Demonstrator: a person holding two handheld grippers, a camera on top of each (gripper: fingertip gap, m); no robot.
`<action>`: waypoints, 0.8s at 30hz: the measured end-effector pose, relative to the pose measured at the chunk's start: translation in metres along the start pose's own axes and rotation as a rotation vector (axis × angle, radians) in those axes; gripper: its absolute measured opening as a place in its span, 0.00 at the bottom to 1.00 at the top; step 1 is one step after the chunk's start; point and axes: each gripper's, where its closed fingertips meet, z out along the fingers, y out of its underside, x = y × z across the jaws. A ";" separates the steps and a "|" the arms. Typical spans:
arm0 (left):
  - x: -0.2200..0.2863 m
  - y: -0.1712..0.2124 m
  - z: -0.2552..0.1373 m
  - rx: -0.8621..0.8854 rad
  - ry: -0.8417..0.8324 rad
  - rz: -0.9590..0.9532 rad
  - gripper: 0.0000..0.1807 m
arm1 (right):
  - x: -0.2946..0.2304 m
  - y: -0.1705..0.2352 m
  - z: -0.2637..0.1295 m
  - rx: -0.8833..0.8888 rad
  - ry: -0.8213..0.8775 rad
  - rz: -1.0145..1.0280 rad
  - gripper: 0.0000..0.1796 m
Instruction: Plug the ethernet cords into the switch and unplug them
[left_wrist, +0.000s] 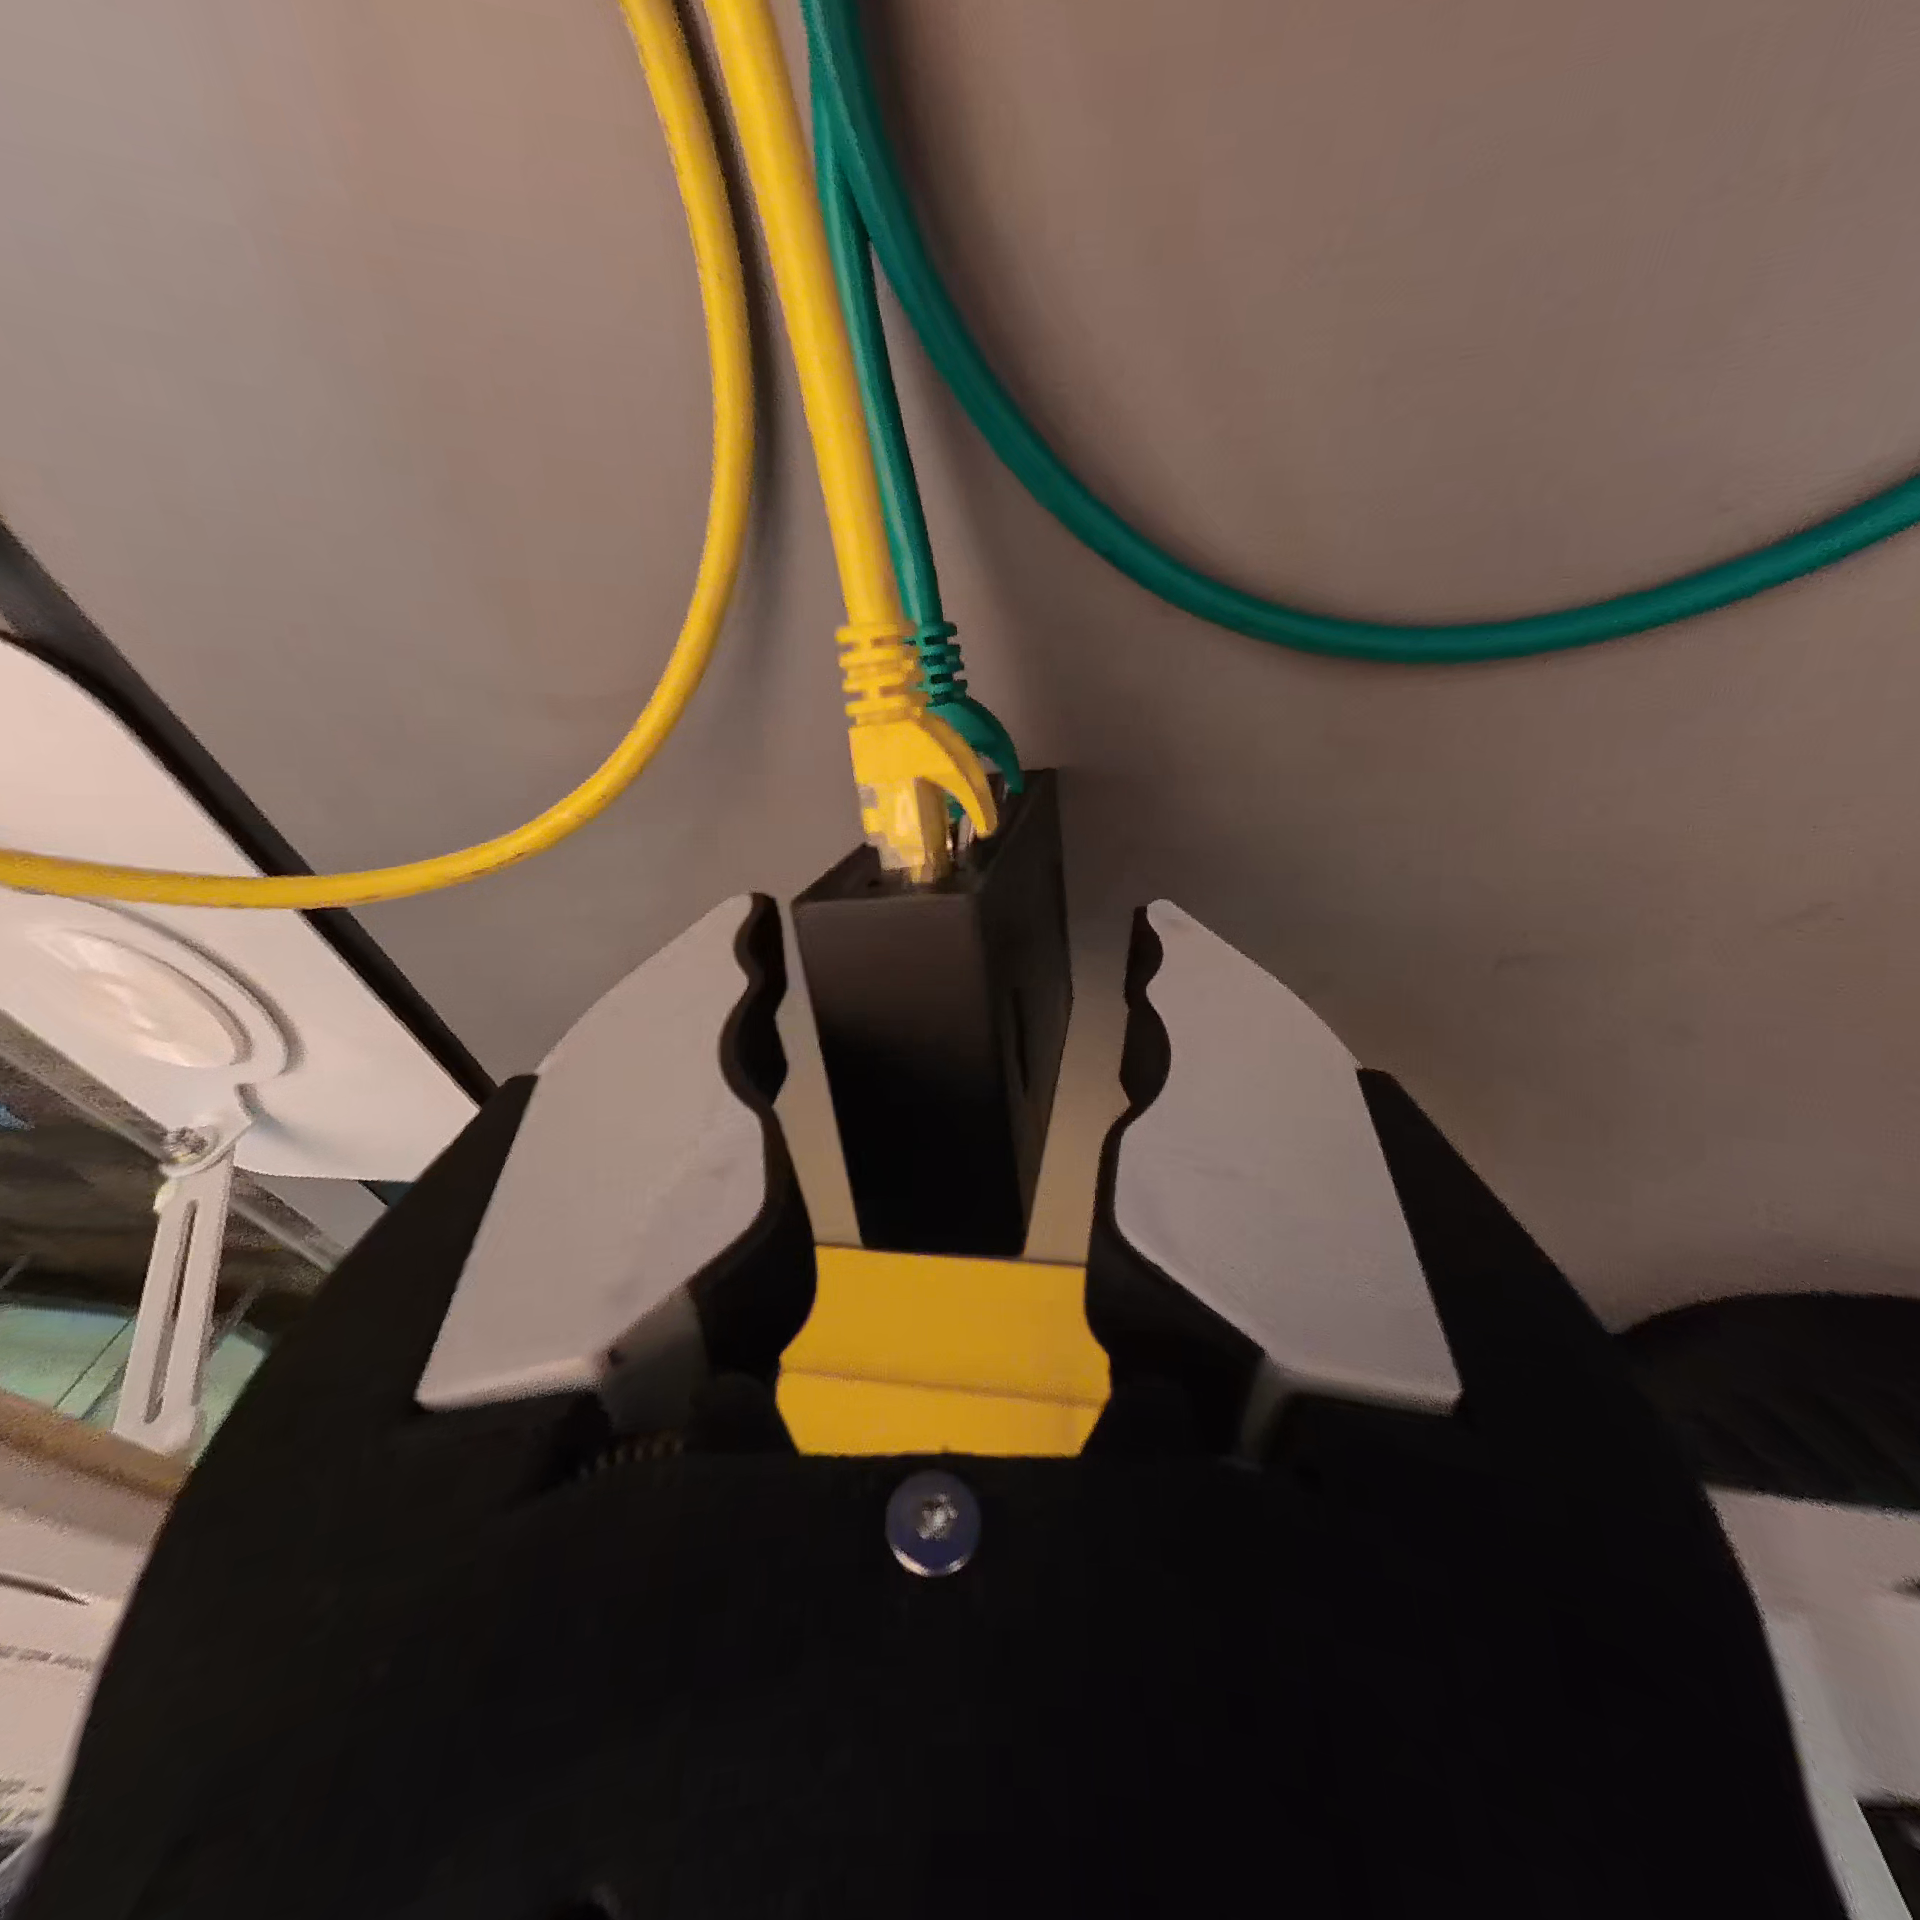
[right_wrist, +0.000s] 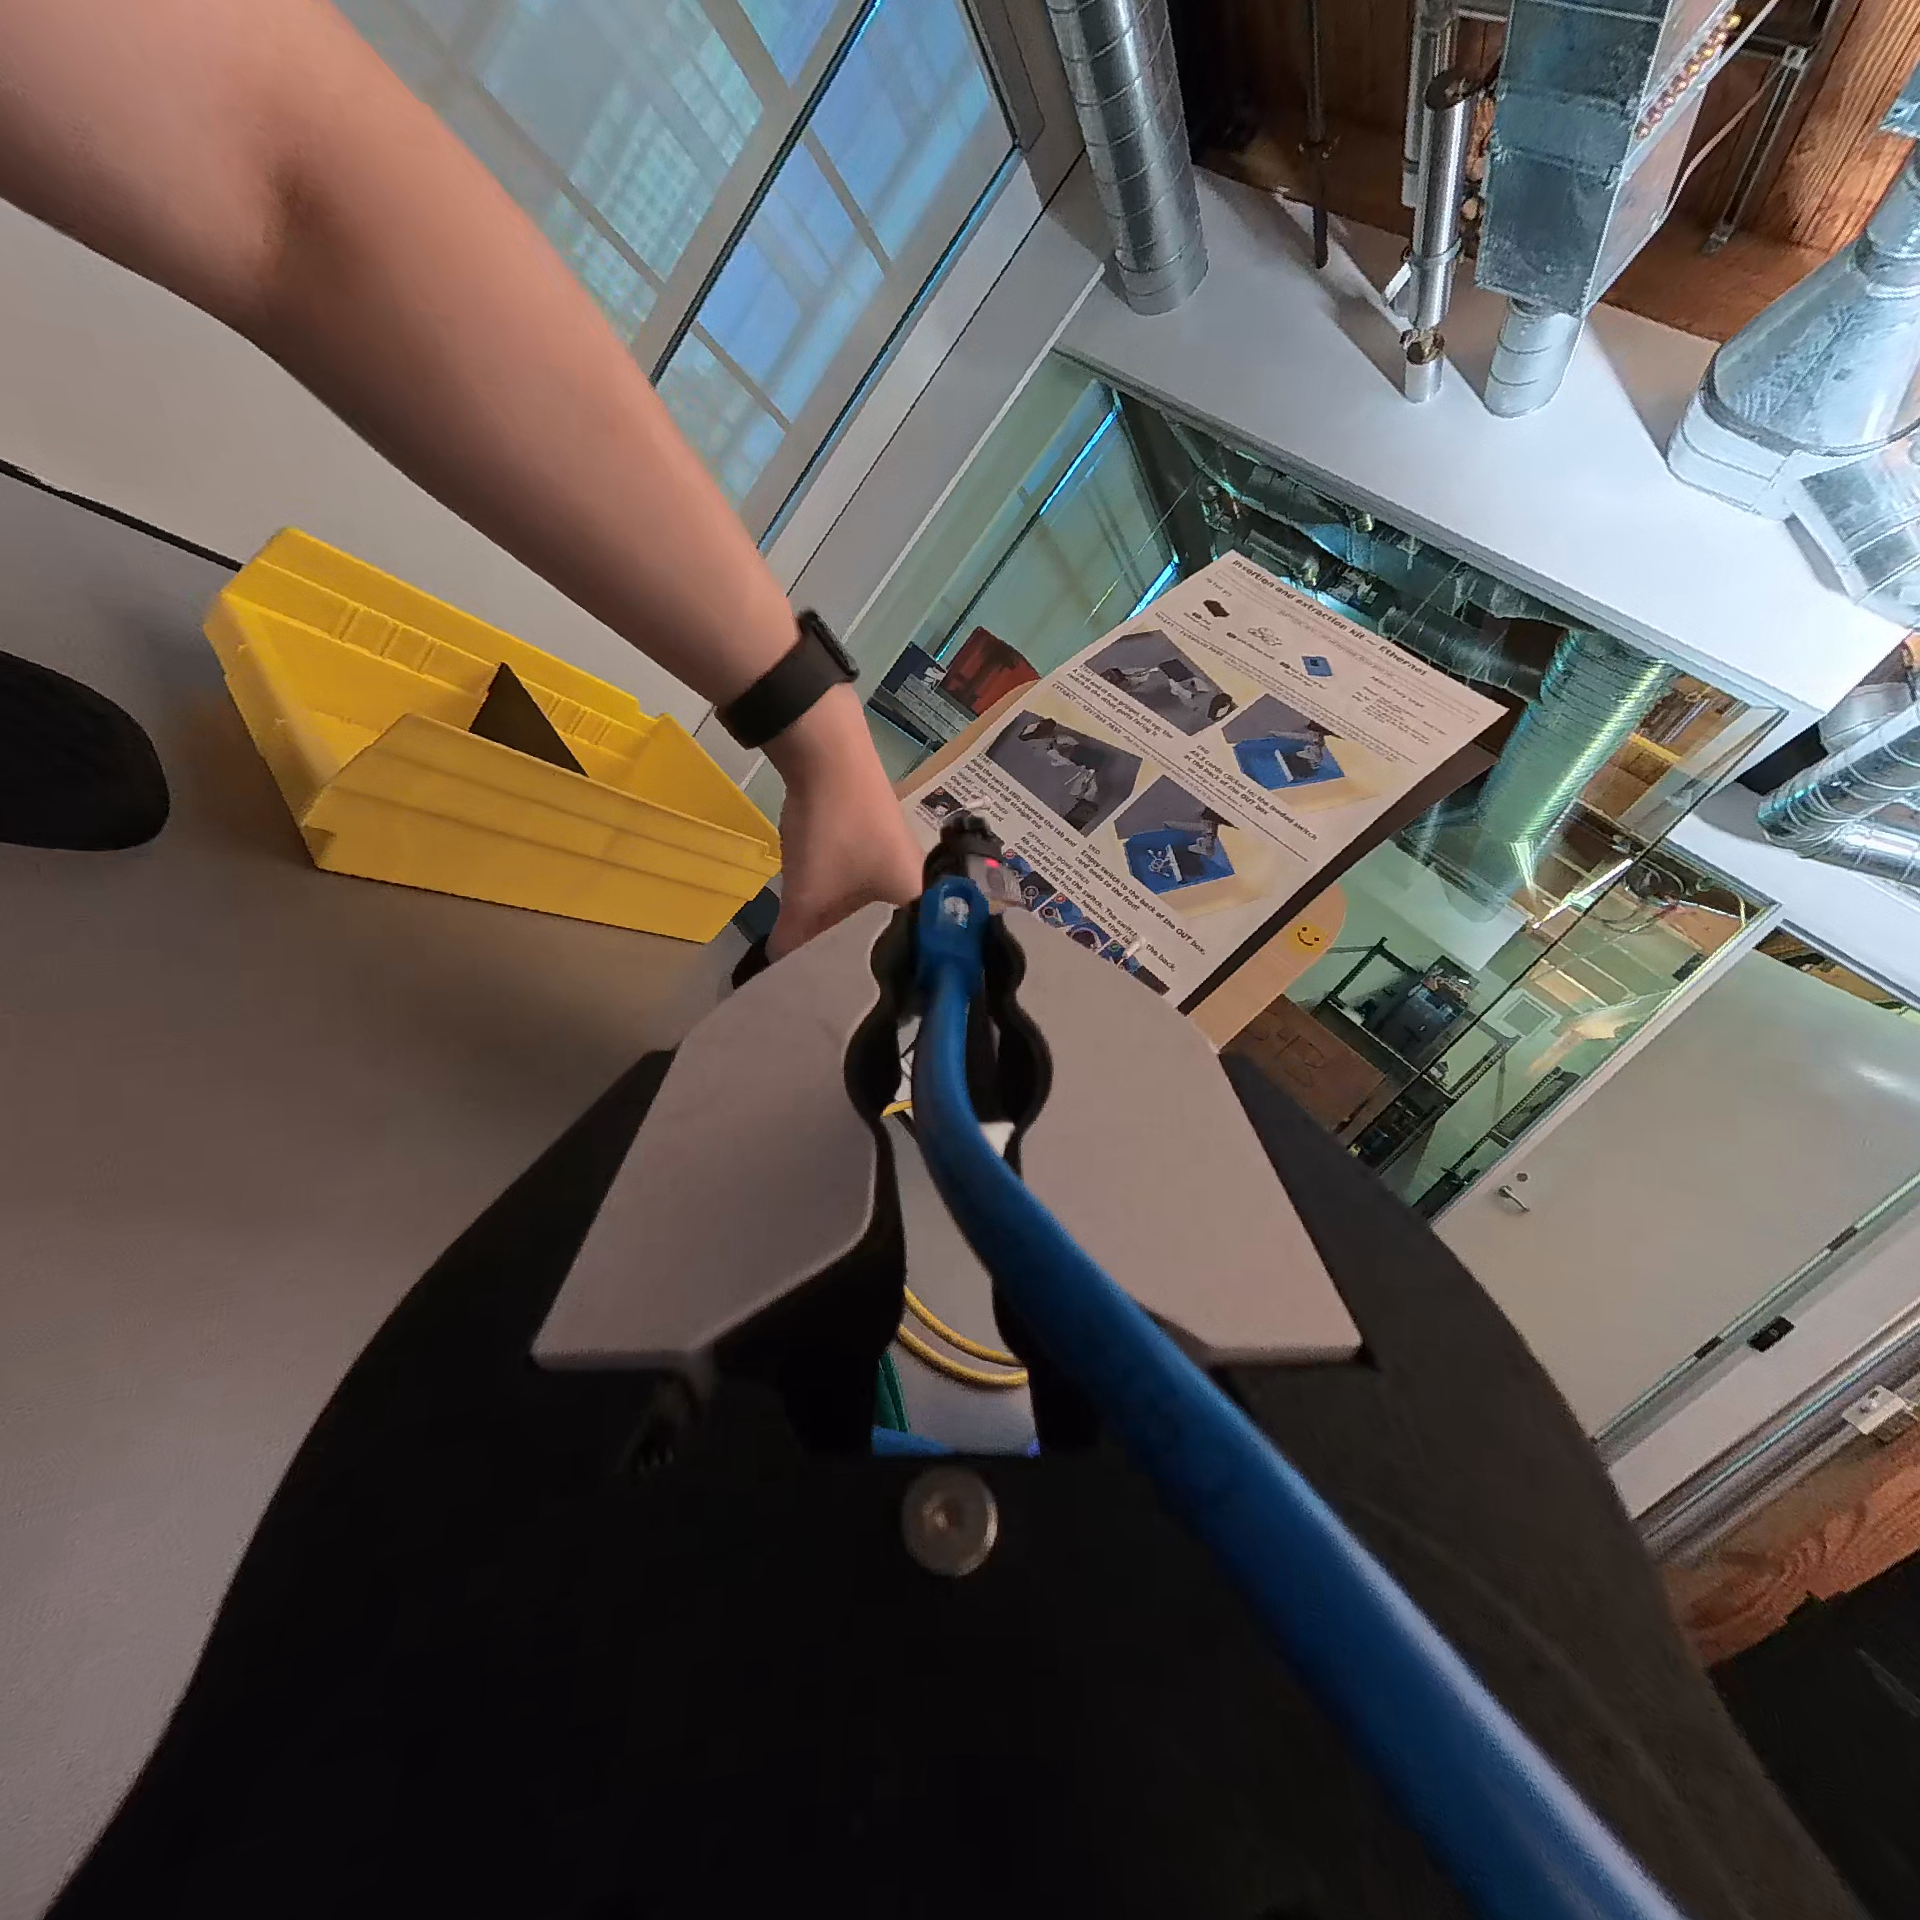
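In the left wrist view my left gripper (left_wrist: 956, 914) is shut on the black switch (left_wrist: 935, 1039), held end-on between its fingers. A yellow ethernet cord (left_wrist: 894, 769) and a green ethernet cord (left_wrist: 961, 686) are plugged into the switch's far end and trail over the grey table (left_wrist: 1455, 312). In the right wrist view my right gripper (right_wrist: 948, 940) is shut on a blue ethernet cord (right_wrist: 1039, 1195) just behind its plug (right_wrist: 954, 906). The plug tip sits against a small black part with a red light (right_wrist: 971, 844), beside the person's hand (right_wrist: 831, 883).
A yellow plastic bin (right_wrist: 468, 779) stands on the table at the left. A printed instruction sheet (right_wrist: 1195, 769) leans on a board behind the plug. The person's forearm (right_wrist: 468, 364) crosses the upper left. A black pad (right_wrist: 62, 758) lies at the far left. Tip to tip, the grippers are about 30 cm apart.
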 end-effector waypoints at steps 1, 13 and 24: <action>-0.001 -0.002 -0.003 0.036 -0.017 -0.013 0.36 | 0.000 0.001 0.000 -0.002 -0.001 0.000 0.08; -0.007 -0.004 -0.006 -0.024 -0.036 0.037 0.35 | -0.002 0.005 0.003 -0.018 -0.010 0.016 0.08; 0.018 0.016 0.010 -0.143 0.240 -0.051 0.21 | -0.002 0.013 0.000 -0.050 -0.023 0.007 0.08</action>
